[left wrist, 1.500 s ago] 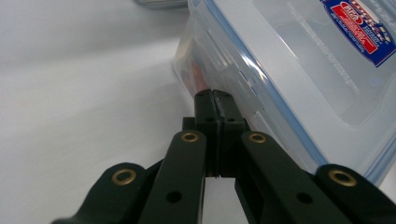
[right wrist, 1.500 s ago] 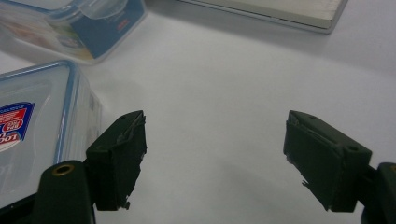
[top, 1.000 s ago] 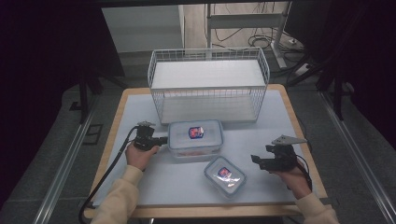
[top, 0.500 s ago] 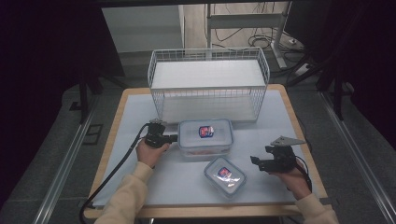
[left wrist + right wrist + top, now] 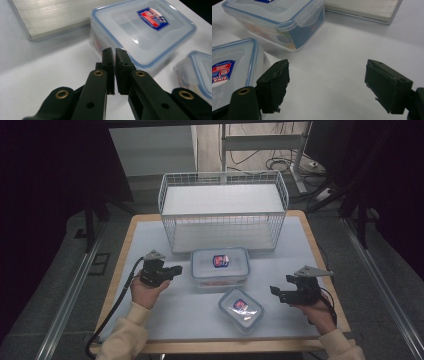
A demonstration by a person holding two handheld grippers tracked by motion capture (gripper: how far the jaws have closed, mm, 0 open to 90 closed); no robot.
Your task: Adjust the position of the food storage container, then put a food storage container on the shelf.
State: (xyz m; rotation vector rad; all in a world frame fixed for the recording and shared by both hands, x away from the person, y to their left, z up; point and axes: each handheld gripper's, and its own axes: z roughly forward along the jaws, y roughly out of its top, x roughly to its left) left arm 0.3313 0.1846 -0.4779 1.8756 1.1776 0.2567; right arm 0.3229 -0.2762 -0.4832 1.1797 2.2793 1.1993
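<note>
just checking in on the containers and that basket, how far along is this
Early on, judging by the layout. Nothing looks finished: the wire basket holds no container. The large container sits lidded on the table just in front of it, with the small container nearer the person. In hand: nothing; the left gripper is shut beside the large container, the right gripper open beside the small one. Both containers are left to handle.

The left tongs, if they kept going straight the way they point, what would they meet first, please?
Most likely the larger clear plastic box with the blue-rimmed lid. The left tongs, shut with nothing between them, aim at its near side wall, seemingly with only bare white tabletop between, though depth is hard to judge.
</note>
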